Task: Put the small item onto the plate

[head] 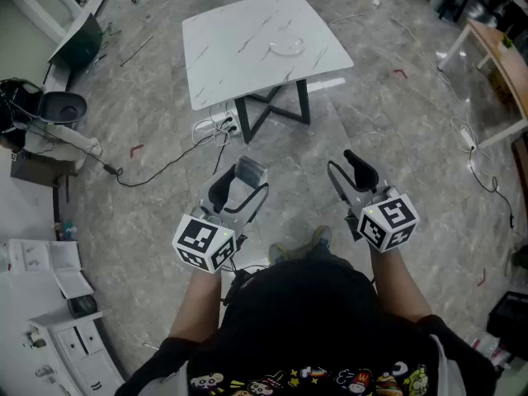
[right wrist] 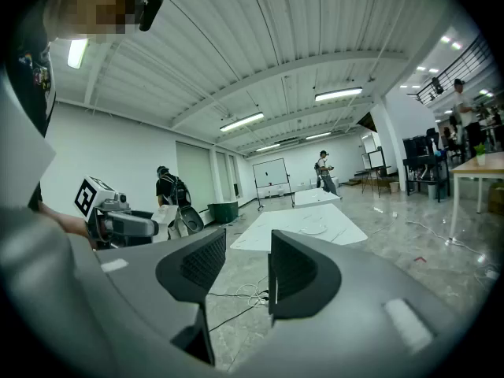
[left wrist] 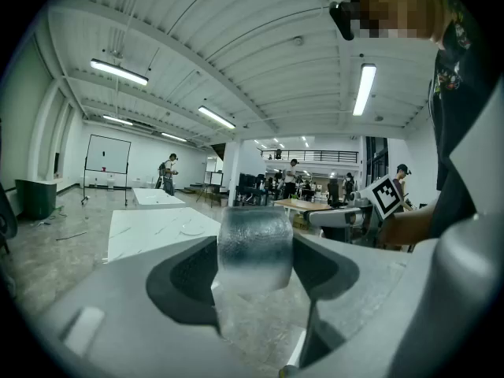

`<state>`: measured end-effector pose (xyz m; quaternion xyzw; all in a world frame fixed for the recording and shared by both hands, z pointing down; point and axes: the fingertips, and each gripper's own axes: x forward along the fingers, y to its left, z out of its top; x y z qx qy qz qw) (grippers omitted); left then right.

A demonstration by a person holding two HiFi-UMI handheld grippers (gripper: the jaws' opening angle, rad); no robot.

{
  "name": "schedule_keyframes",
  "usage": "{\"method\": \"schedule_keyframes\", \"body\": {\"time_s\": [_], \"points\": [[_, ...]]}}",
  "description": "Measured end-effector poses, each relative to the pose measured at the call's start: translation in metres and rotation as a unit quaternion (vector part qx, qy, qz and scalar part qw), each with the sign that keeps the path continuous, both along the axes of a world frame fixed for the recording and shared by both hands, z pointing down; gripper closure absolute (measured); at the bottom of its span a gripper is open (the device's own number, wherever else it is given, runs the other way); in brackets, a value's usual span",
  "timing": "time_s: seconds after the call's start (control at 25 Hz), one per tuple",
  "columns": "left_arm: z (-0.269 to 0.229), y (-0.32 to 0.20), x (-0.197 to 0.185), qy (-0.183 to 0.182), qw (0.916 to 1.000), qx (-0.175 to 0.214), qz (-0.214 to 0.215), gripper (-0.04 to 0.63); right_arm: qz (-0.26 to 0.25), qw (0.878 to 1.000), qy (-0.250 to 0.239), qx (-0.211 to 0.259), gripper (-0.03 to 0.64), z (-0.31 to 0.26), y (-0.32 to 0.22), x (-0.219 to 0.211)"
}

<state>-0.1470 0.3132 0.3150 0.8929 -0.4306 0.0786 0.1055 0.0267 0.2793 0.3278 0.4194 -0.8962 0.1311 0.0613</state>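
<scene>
In the head view my left gripper (head: 241, 180) is shut on a small translucent cylinder (head: 250, 170), held over the floor in front of the person. The left gripper view shows that frosted cylinder (left wrist: 254, 246) clamped upright between the grey jaws. My right gripper (head: 343, 168) stands beside it, open by a narrow gap, with nothing between its fingers (right wrist: 293, 270). A pale round plate (head: 287, 46) lies on the white marble table (head: 231, 48) further ahead, well away from both grippers. The plate (left wrist: 191, 228) also shows small in the left gripper view, and the plate (right wrist: 313, 228) in the right gripper view.
The table stands on a dark crossed frame (head: 268, 110) over a grey stone floor. Cables and a power strip (head: 216, 127) lie by its base. A white cabinet (head: 58, 320) sits at lower left, a wooden desk (head: 503, 64) at right. People stand far off in the hall.
</scene>
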Motion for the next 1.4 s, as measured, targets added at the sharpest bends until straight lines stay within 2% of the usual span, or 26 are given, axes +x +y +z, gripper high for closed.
{"method": "schedule_keyframes", "body": {"time_s": [0.52, 1.0, 1.2, 1.4], "points": [[0.0, -0.01, 0.038, -0.003, 0.9997, -0.002, 0.022, 0.293, 0.004, 1.0, 0.0, -0.013, 0.42, 0.014, -0.007, 0.025], [0.012, -0.042, 0.105, -0.018, 0.9996, -0.016, -0.015, 0.293, -0.042, 0.999, -0.011, -0.017, 0.422, 0.027, -0.046, 0.086], [0.015, -0.054, 0.134, -0.026, 0.9991, -0.015, -0.029, 0.293, -0.061, 0.998, -0.016, -0.01, 0.446, 0.03, -0.067, 0.115], [0.013, -0.058, 0.144, -0.034, 0.9987, -0.018, -0.033, 0.293, -0.069, 0.997, -0.026, -0.005, 0.442, 0.025, -0.07, 0.123]]}}
